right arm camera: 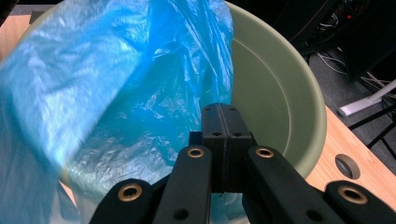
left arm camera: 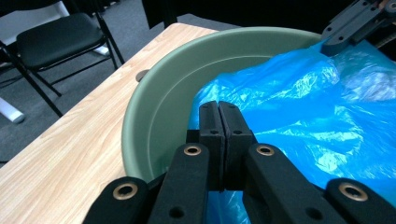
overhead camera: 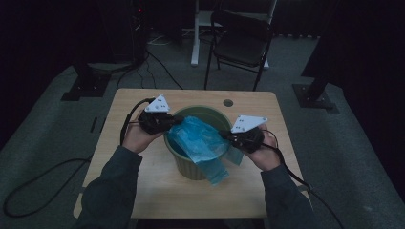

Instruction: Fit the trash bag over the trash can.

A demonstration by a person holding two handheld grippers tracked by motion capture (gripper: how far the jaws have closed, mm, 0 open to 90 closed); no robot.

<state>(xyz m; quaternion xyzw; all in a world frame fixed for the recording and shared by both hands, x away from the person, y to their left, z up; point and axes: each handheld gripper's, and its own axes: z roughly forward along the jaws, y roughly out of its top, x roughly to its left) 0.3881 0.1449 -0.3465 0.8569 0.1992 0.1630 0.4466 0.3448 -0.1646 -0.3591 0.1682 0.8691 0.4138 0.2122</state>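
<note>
1. In the high view we see a green bin (overhead camera: 191,164) at the centre of a wooden table (overhead camera: 143,191), with a blue bag (overhead camera: 203,143) lying across its mouth and hanging over its near rim toward the lower middle of the frame.
2. Our left gripper (overhead camera: 177,120) sits at the bin's left rim, left of centre in the frame. In the left gripper view its jaws are pressed together, tips at the edge of the bag (left arm camera: 299,121); we cannot tell whether film is caught between them.
3. Our right gripper (overhead camera: 224,136) sits at the bin's right rim. In the right gripper view its jaws are also pressed together against the bag (right arm camera: 116,93), which fills the left of that frame; a pinch of film is likely, but we cannot confirm it.
4. In the left gripper view the bin's inner wall (left arm camera: 163,107) shows bare to the left of the bag.
5. A black chair (overhead camera: 241,43) stands beyond the table, at the upper middle.
</note>
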